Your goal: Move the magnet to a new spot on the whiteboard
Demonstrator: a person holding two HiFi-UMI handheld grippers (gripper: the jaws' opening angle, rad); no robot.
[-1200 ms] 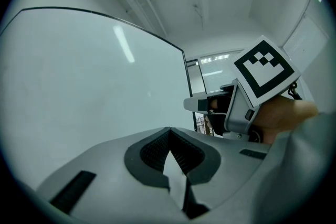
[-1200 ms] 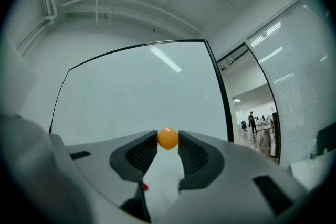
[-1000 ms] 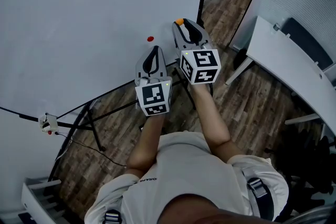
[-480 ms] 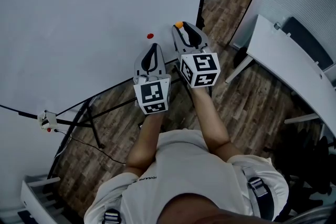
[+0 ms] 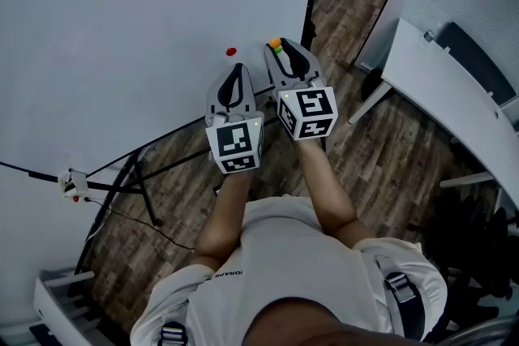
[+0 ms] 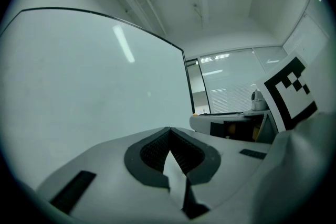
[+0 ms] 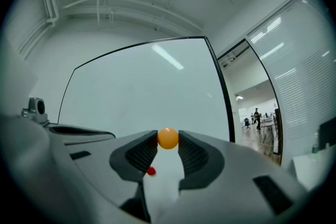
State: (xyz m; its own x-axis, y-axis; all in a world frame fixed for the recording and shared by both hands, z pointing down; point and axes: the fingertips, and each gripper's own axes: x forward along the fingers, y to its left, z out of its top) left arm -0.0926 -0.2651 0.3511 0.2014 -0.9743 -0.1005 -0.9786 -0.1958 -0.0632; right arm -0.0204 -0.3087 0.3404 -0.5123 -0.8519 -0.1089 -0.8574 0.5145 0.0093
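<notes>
Right gripper (image 7: 168, 145): jaws partly apart, tips clamped on a round orange magnet (image 7: 168, 138). Whiteboard (image 5: 122, 28) lies dead ahead of the jaws, near its right edge; contact between magnet and board cannot be judged. Red magnet (image 5: 231, 52) sits on the board just left of the held one. Left gripper (image 6: 169, 134): jaws together, empty, beside and behind the right. Placement falls to the right hand.

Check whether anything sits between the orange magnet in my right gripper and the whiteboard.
Nothing visible does. The orange magnet is pinched in the right gripper's fingers with bare whiteboard ahead; a red magnet sits lower left.
</notes>
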